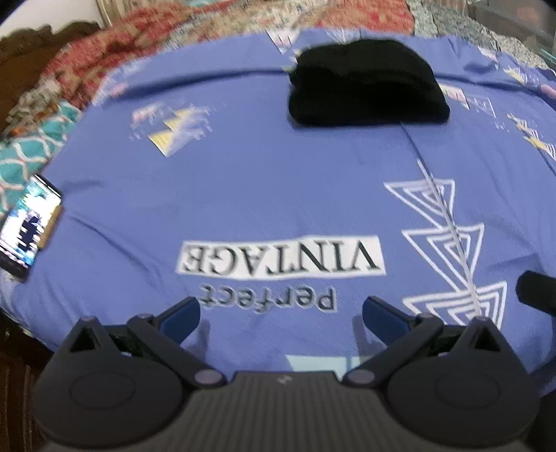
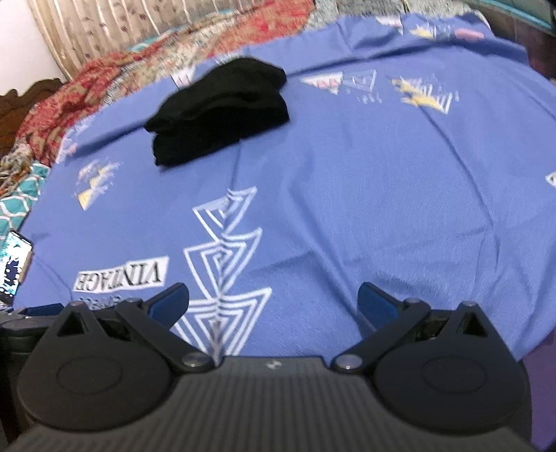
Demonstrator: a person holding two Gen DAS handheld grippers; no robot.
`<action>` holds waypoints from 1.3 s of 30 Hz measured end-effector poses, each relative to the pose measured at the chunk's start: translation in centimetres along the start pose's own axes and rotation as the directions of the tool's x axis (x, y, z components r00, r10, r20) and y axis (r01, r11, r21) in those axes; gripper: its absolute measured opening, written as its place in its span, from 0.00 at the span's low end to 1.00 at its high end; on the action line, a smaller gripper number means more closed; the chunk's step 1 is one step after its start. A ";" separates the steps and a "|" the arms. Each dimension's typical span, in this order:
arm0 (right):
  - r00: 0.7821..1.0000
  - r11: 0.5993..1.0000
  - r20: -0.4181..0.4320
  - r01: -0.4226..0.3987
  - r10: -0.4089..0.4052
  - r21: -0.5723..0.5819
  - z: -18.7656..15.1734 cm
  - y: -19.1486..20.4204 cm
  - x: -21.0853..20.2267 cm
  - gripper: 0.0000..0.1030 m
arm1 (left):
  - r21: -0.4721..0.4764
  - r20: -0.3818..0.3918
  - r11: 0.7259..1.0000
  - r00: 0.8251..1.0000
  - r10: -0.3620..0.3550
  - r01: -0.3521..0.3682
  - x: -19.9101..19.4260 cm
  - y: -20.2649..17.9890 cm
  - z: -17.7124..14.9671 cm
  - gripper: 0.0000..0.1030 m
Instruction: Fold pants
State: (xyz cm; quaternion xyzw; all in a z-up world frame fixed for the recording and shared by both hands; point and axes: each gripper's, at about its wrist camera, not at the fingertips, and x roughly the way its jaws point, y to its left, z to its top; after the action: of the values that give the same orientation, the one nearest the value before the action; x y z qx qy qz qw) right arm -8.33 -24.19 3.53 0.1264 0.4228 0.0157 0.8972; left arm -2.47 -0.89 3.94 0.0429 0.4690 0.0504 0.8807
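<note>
Black pants (image 1: 365, 83) lie folded into a compact bundle on the blue printed bedsheet (image 1: 278, 194), far ahead of both grippers. They also show in the right wrist view (image 2: 222, 111), up and to the left. My left gripper (image 1: 281, 313) is open and empty, low over the sheet near the "Perfect VINTAGE" print. My right gripper (image 2: 274, 300) is open and empty over the white triangle print. Both views are a little blurred.
A lit phone (image 1: 27, 226) lies at the sheet's left edge; it also shows in the right wrist view (image 2: 14, 267). A red patterned quilt (image 1: 104, 59) and a teal patterned cloth (image 1: 31, 149) lie behind and left. Curtains (image 2: 139, 24) hang at the back.
</note>
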 end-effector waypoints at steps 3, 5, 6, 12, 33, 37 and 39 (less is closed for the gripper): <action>0.999 0.999 0.043 -0.011 0.013 -0.036 0.1 0.5 -0.9 1.00 | 0.004 0.040 1.000 0.999 0.031 -0.031 -0.8 0.5 0.2 1.00; 0.997 0.998 0.071 -0.016 0.020 -0.056 0.0 0.9 -1.5 1.00 | 0.004 0.060 0.999 0.997 0.046 -0.046 -1.2 0.6 0.3 1.00; 0.996 0.998 0.081 -0.019 0.024 -0.062 0.2 0.8 -1.7 1.00 | 0.001 0.068 0.999 0.996 0.050 -0.051 -1.4 0.7 0.3 1.00; 0.994 0.997 0.101 -0.032 0.039 -0.073 0.0 1.0 -2.1 1.00 | -0.023 0.084 0.997 0.994 0.074 -0.072 -2.1 1.2 0.2 1.00; 0.990 0.998 0.132 -0.034 0.041 -0.054 -0.9 1.6 -3.4 1.00 | -0.026 0.136 0.988 0.979 0.155 -0.152 -3.7 1.5 -0.2 1.00; 0.990 0.998 0.134 -0.035 0.042 -0.055 -0.9 1.5 -3.4 1.00 | -0.022 0.148 0.984 0.973 0.178 -0.177 -3.9 1.5 -0.2 1.00; 0.990 0.998 0.138 -0.034 0.041 -0.053 -0.9 1.6 -3.5 1.00 | -0.027 0.152 0.984 0.972 0.180 -0.178 -4.1 1.6 -0.1 1.00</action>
State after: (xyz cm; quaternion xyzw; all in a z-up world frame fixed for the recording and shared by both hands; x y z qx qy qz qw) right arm -11.18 -22.96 6.02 0.1126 0.3562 0.0344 0.9270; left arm -4.91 0.14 7.39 0.0830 0.3937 0.1291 0.9063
